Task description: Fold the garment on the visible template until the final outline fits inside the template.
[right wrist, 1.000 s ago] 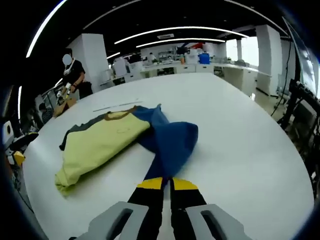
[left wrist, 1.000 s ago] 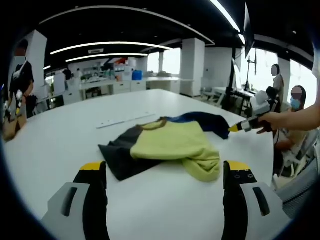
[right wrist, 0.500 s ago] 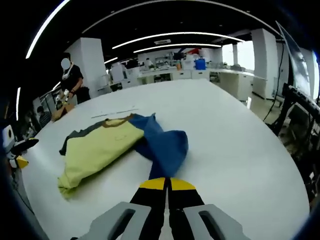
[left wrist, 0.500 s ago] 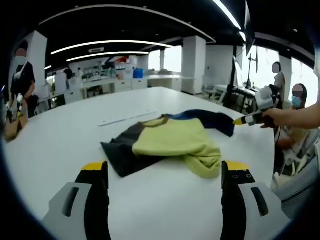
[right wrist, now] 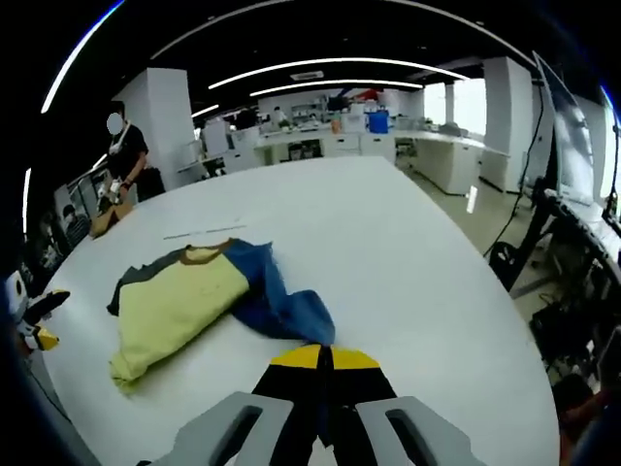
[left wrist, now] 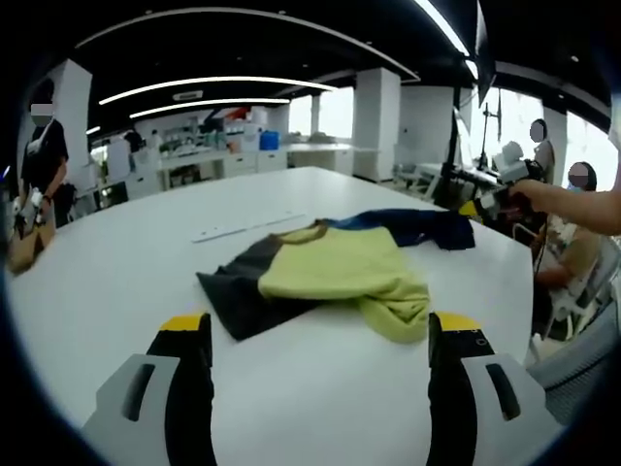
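Two hand-held grippers work over a large white table point(left wrist: 116, 262) in an open office. The garment point(left wrist: 335, 272), a T-shirt with a yellow-green body, a dark grey sleeve and a blue sleeve, lies crumpled on the table top well in from its edges, partly folded over itself. In the left gripper view, the left gripper point(left wrist: 315, 335) hangs above the near edge of the table with its yellow-tipped jaws spread wide and nothing between them, short of the garment's grey sleeve point(left wrist: 233, 296). The right gripper point(left wrist: 482, 207) shows at the far right of that view, held in a person's hand point(left wrist: 519, 194) by the blue sleeve point(left wrist: 417, 225). In the right gripper view, the right gripper point(right wrist: 318, 357) has its jaws pressed together, and the blue sleeve point(right wrist: 281, 309) runs down to their tips; whether cloth is pinched between them cannot be told. A thin pale strip point(left wrist: 247, 228) lies on the table beyond the garment's collar. Two people sit past the table's edge, and another stands at its far side.
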### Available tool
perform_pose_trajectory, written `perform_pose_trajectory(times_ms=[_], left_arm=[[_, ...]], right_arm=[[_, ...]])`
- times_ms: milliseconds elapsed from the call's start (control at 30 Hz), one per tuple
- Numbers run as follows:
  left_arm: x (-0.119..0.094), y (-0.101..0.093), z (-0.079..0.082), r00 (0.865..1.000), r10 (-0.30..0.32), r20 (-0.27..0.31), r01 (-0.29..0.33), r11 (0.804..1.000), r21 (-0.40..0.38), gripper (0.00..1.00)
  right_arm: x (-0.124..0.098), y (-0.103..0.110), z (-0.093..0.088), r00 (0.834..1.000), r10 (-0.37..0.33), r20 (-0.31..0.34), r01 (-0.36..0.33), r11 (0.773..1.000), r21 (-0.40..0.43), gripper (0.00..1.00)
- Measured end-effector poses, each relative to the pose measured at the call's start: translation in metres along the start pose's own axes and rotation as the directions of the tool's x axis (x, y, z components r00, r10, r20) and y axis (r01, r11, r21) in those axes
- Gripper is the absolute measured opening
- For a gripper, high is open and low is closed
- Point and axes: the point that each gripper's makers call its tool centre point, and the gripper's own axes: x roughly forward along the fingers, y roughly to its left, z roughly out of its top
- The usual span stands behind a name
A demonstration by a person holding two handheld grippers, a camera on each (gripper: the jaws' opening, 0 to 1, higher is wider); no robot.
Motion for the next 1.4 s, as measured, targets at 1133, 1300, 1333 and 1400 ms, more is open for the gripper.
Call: perform_pose_trajectory(times_ms=[1133, 1300, 1333, 1400], left_arm=[[0.000, 0.003, 0.001, 1.000, 0.006, 0.000, -0.006, 1.000, -0.011, 0.89], [0.000, 0.004, 0.001, 1.000, 0.011, -0.001, -0.011, 1.000, -0.013, 0.89], [0.000, 0.004, 0.002, 1.000, 0.011, 0.000, -0.011, 1.000, -0.014, 0.90], [0.000, 0.004, 0.003, 1.000, 0.012, 0.004, -0.012, 1.000, -0.014, 0.90]], right_arm=[[0.065, -0.080, -0.002, 0.974, -0.158, -0.160, 0.148, 0.986, -0.071, 0.00], [0.055, -0.077, -0.003, 0.973, -0.184, -0.142, 0.175, 0.982, -0.071, 0.00], [0.061, -0.085, 0.000, 0.973, -0.186, -0.138, 0.179, 0.982, -0.059, 0.00], [0.058, -0.085, 0.003, 0.975, -0.185, -0.121, 0.183, 0.983, -0.028, 0.09]])
